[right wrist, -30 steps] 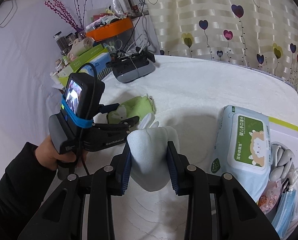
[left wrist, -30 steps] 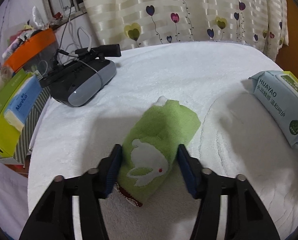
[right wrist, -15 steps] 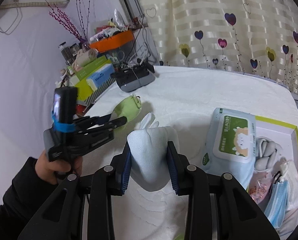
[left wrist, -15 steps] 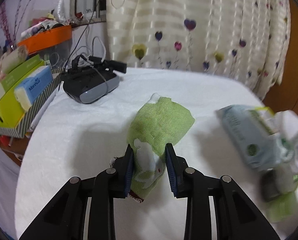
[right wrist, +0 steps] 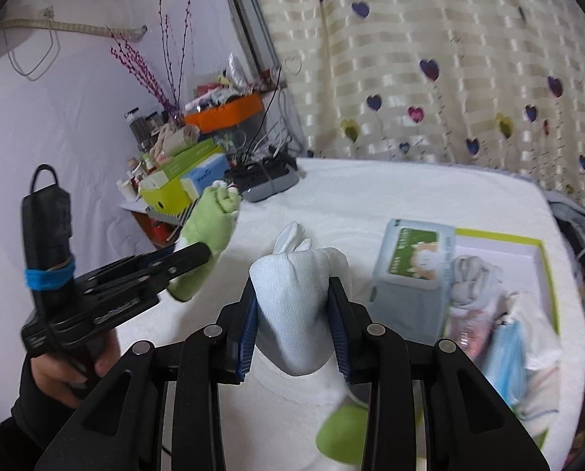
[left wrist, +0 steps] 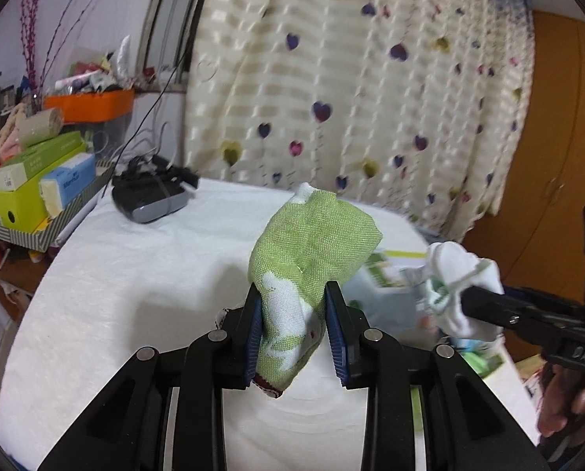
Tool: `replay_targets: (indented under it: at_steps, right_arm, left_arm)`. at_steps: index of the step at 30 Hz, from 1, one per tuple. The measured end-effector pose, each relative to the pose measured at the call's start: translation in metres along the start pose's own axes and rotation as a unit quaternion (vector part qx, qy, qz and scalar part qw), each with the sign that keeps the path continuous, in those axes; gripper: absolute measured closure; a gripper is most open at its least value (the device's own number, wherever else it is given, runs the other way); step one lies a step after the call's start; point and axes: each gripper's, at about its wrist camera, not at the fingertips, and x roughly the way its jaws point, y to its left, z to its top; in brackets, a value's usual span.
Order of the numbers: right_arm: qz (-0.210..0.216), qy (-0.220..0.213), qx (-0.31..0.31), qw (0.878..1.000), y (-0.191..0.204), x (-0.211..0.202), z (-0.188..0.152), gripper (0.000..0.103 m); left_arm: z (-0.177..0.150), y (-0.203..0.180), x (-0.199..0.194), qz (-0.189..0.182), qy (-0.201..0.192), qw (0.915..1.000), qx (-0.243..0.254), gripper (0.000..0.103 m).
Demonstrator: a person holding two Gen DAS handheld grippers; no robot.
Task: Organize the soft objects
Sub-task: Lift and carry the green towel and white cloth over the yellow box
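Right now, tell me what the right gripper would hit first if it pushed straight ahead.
Likely the towel-covered table: the right gripper, shut on a white sock, points downward at bare towel between the wipes pack and the left gripper. Depth is uncertain.

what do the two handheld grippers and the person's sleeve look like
Both grippers are black with angular linkage arms, silver pivot pins and ribbed blue pads on the fingers. The left gripper has a blue band round its handle and a looping black cable. The person's sleeve is black.
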Motion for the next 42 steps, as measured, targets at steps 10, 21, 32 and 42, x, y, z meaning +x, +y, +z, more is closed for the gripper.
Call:
replay_targets:
  at_steps: [10, 21, 32, 42]
  right_arm:
    - [-0.039, -0.050, -0.018, 0.998, -0.002, -0.061, -0.013, 0.069]
    - [-0.056, -0.065, -0.007, 0.996, -0.023, -0.086, -0.017, 0.069]
    - [-0.073, -0.075, 0.015, 0.994, -0.051, -0.105, -0.025, 0.069]
    - [-0.106, -0.077, 0.049, 0.990, -0.096, -0.119, -0.032, 0.069]
  left_arm:
    - [-0.002, -0.066, -0.029, -0.053, -0.016, 0.9980, 0.029, 0.074]
    - [-0.006, -0.106, -0.033, -0.087, -0.015, 0.9952, 0.042, 0.073]
    - [-0.005, -0.129, -0.024, -0.105, -0.006, 0.9932, 0.050, 0.073]
    - [-0.013, -0.161, 0.004, -0.127, 0.017, 0.9901, 0.057, 0.072]
